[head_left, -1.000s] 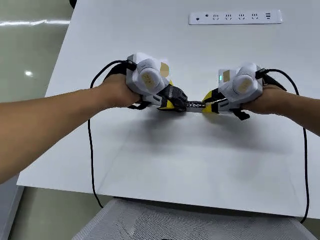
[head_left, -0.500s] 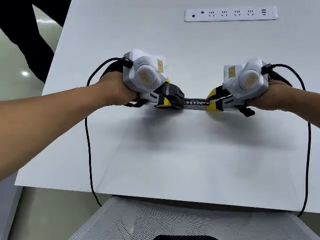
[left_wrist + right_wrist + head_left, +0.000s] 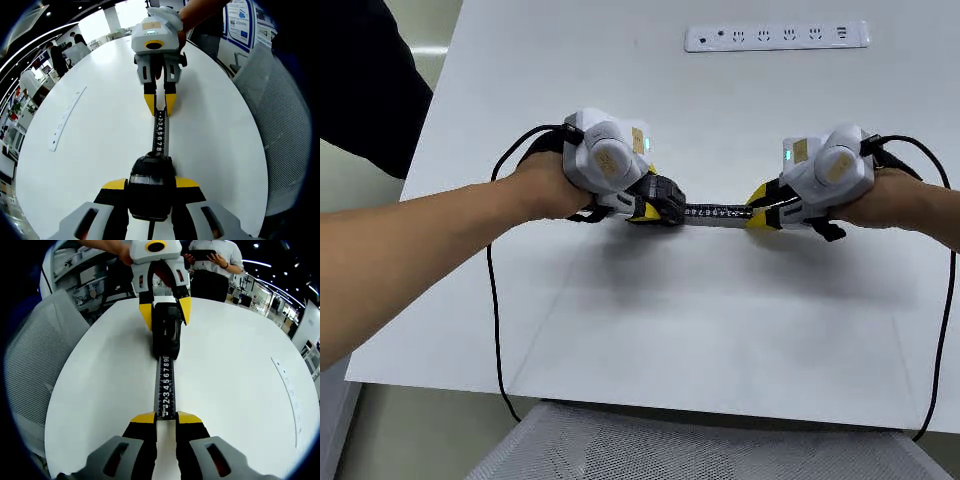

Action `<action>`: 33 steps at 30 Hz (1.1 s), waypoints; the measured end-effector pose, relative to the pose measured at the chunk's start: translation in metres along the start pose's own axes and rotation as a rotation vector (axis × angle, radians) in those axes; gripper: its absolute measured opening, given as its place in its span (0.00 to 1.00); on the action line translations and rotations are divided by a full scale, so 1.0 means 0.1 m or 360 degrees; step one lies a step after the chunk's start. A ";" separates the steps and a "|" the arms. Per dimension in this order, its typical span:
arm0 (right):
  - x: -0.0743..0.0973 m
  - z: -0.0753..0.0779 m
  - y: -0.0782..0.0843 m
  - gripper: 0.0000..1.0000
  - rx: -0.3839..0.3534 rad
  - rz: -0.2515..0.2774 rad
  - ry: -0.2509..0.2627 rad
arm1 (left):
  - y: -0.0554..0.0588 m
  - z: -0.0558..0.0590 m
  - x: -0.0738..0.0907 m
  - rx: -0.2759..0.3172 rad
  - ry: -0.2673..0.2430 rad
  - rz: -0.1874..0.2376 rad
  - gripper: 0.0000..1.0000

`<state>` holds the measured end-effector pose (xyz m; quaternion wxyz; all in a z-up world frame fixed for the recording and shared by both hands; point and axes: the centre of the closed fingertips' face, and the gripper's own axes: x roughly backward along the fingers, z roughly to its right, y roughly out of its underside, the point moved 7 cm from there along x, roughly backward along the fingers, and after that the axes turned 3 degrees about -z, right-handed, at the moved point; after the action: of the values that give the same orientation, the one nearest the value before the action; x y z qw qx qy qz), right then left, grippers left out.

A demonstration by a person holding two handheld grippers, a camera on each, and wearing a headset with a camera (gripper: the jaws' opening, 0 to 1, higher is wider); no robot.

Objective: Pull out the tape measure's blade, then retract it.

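The black tape measure case (image 3: 662, 200) sits just above the white table, clamped between the yellow-tipped jaws of my left gripper (image 3: 650, 204). In the left gripper view the case (image 3: 151, 186) fills the space between the jaws of the left gripper (image 3: 150, 186). A short stretch of black blade (image 3: 717, 211) with white numbers runs from the case to my right gripper (image 3: 762, 214), which is shut on the blade's end. The right gripper view has the blade (image 3: 165, 385) leading from the right gripper (image 3: 165, 416) to the case (image 3: 166, 332).
A white power strip (image 3: 776, 36) lies at the far edge of the white table (image 3: 700, 310). Black cables trail from both grippers over the table's sides. A mesh chair back (image 3: 700, 445) stands at the near edge. A person in dark clothing (image 3: 365, 80) stands at the far left.
The right gripper has moved to the right, away from the left one. More blade shows between the case and the right gripper than before.
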<state>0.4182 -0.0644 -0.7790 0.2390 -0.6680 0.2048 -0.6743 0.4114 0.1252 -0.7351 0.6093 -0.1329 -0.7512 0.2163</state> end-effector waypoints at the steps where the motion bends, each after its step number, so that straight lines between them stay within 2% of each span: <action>1: 0.01 0.00 0.02 0.09 -0.0004 -0.0001 0.0001 | 0.00 0.00 0.00 0.0001 0.0000 -0.0001 0.29; 33: 0.40 -0.03 0.54 0.09 -0.0079 -0.0091 0.0025 | -0.01 0.02 -0.01 -0.0001 0.0007 -0.0004 0.29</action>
<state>0.4183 -0.1318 -0.7797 0.2012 -0.6740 0.2042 -0.6809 0.4102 0.1233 -0.7360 0.6111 -0.1325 -0.7502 0.2150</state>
